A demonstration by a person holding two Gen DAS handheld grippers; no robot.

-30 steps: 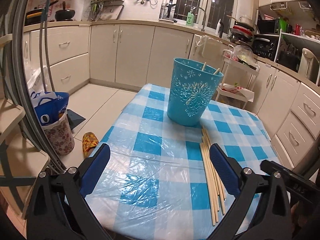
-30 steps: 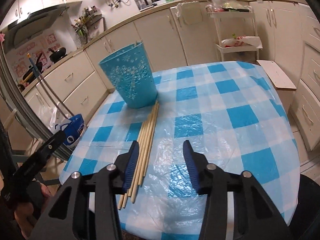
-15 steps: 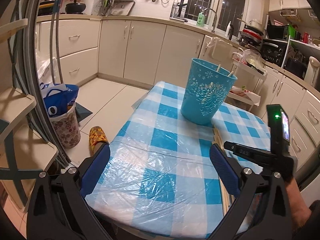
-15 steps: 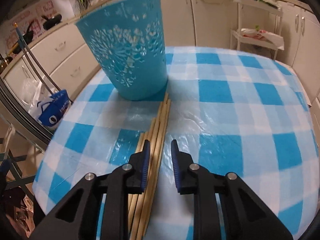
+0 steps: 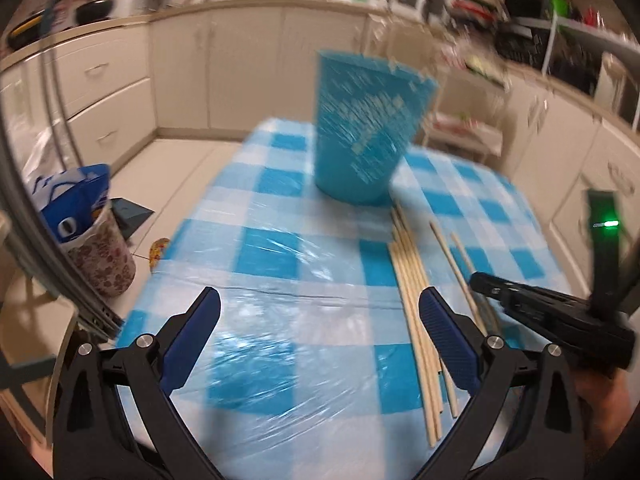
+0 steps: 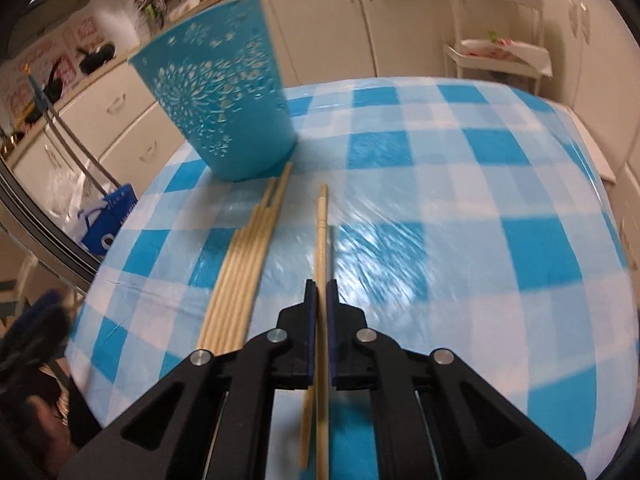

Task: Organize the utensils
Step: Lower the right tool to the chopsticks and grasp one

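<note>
Right wrist view shows the right gripper (image 6: 319,304) closed tight on a chopstick (image 6: 321,232), possibly two, since a second thin stick shows just beside it and another end pokes out underneath near the handle. The held stick points toward the blue cutout basket (image 6: 224,100), which stands upright at the far side of the checked, plastic-covered table (image 6: 460,208). The remaining bundle of chopsticks (image 6: 244,264) lies flat just left of the grip, its far tips nearly touching the basket's foot. From the left wrist view, the left gripper (image 5: 320,332) hangs wide open over the tablecloth with nothing in it, the bundle running under its right finger. My worry is the grip: the stick is pinched near one end, so it may pivot or slide out on the way up, and if two are caught unevenly one could drop. A long stick swung toward that light basket could also tip it or catch on the cutouts. As for writing, I can read none; the blue bag (image 5: 76,208) on the floor has a white print, too blurred to make out.
</note>
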